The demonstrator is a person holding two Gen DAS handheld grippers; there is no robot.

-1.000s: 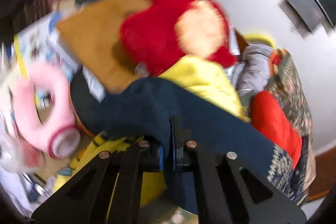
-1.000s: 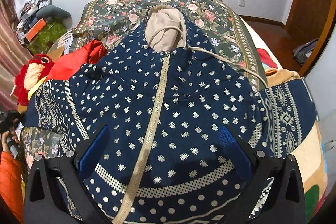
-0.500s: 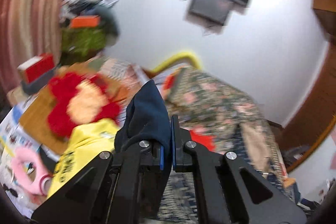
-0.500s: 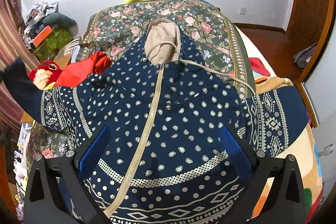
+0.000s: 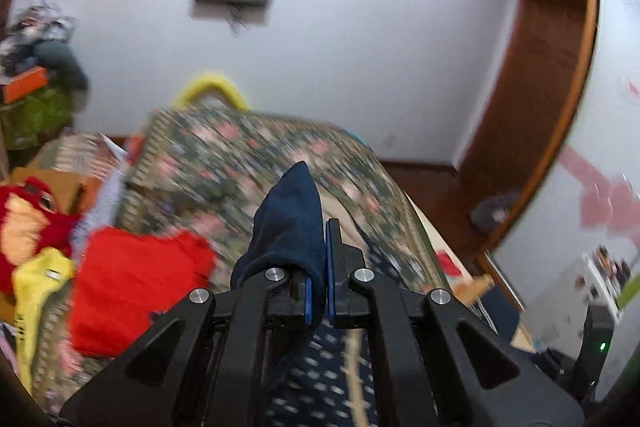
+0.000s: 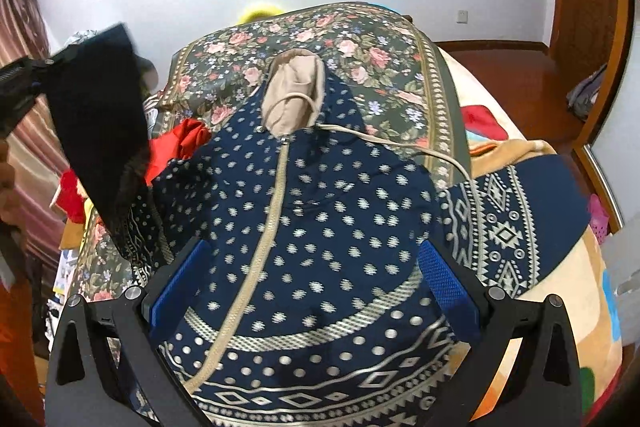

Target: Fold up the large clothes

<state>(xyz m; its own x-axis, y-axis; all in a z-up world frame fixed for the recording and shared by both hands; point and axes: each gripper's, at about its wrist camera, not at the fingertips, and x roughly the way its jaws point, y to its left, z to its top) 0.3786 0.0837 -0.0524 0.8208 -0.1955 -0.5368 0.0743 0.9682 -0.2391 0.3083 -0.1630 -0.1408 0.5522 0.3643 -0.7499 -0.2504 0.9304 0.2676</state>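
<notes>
Blurring bedspread [image 5: 240,163], left gripper [image 5: 318,267] pinching sleeve cuff [image 5: 292,219], hoodie [image 6: 320,211] half-hidden

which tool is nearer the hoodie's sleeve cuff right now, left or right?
Left. The left tool is shut on the dark sleeve cuff, lifted above the bed. The right tool hangs open over the hoodie hem, apart from that cuff.

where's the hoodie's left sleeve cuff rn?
Pinched in the shut left tool, lifted off the bed. In the right wrist view the sleeve cuff hangs at far left, above the red garment, beside the hoodie body.
</notes>
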